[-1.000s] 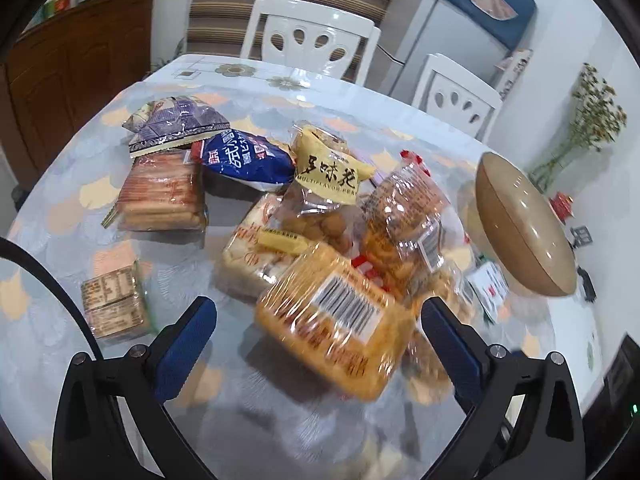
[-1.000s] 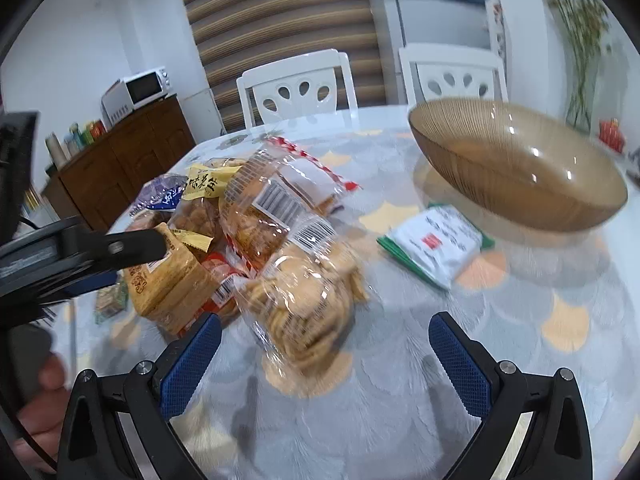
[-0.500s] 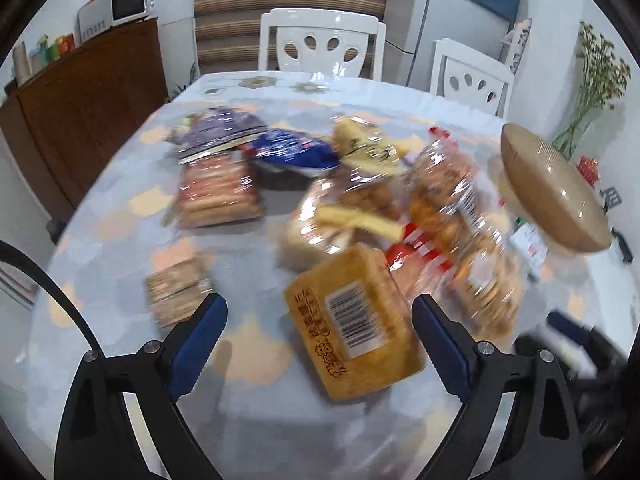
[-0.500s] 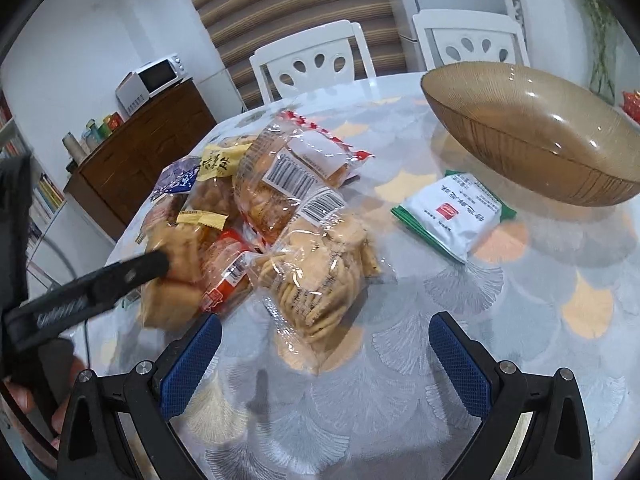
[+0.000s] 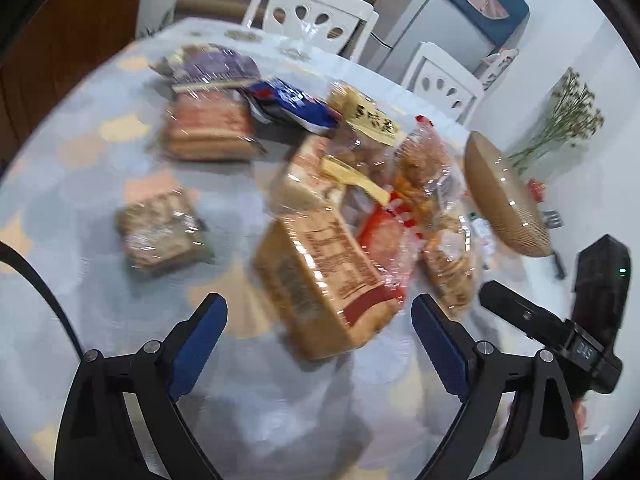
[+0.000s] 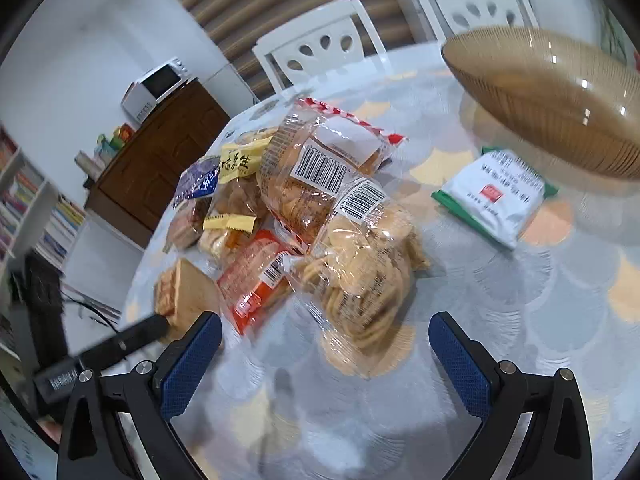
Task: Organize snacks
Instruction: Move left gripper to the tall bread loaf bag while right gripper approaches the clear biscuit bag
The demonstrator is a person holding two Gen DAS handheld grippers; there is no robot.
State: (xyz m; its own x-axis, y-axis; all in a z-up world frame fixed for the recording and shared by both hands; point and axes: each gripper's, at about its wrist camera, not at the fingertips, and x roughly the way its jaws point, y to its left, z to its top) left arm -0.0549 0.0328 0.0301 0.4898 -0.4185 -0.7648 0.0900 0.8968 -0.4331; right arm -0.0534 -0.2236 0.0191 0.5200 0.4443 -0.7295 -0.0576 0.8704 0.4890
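Observation:
A heap of snack packs lies on the round table. In the left wrist view my left gripper is open and empty, just short of an orange biscuit pack at the heap's near edge. A small brown pack lies apart to its left. In the right wrist view my right gripper is open and empty, just short of a clear bag of round crackers. A red pack and a barcoded bag lie beside it. A brown ribbed bowl stands at the far right.
A green-and-white packet lies between the heap and the bowl. White chairs stand behind the table. A wooden cabinet with a microwave is at the left. A vase of dried flowers stands beyond the bowl.
Both grippers stayed open. The left view swung and closed in on the orange pack, with the right gripper now in its right edge. The right gripper tilted and moved nearer the cracker bag.

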